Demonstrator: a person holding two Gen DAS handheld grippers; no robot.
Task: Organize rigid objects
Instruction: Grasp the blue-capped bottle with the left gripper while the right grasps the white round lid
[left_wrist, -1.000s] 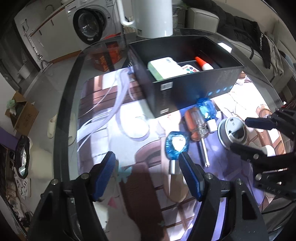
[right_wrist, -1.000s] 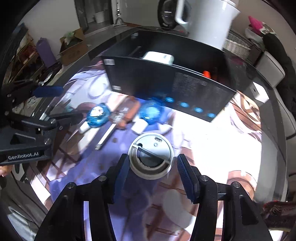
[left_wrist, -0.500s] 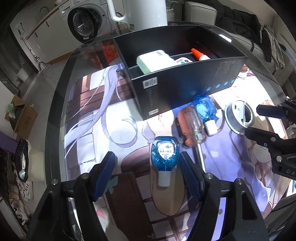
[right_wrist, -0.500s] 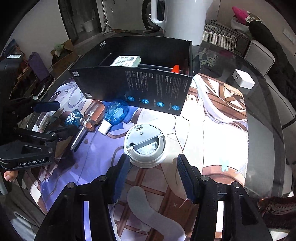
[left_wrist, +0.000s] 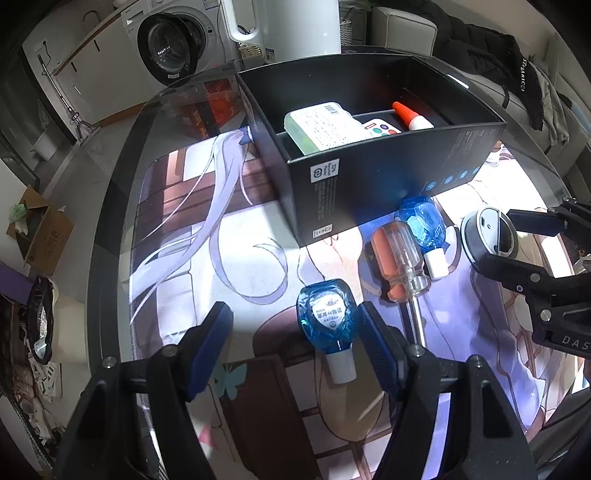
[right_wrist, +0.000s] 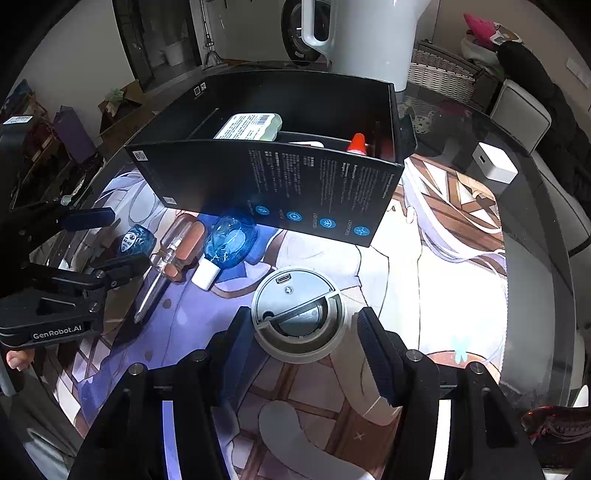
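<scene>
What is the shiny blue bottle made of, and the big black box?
The blue bottle looks like clear tinted plastic: glossy, faceted, light shining through, with a matte white cap. The black box looks like matte cardboard: thin flat walls, printed text and icons. Neither is certain from looks alone.

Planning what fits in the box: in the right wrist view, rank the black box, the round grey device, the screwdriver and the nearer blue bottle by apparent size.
1. black box
2. round grey device, though it sits closest to the camera, which inflates it
3. and 4. screwdriver and blue bottle: longer versus bulkier, too close to rank.
</scene>
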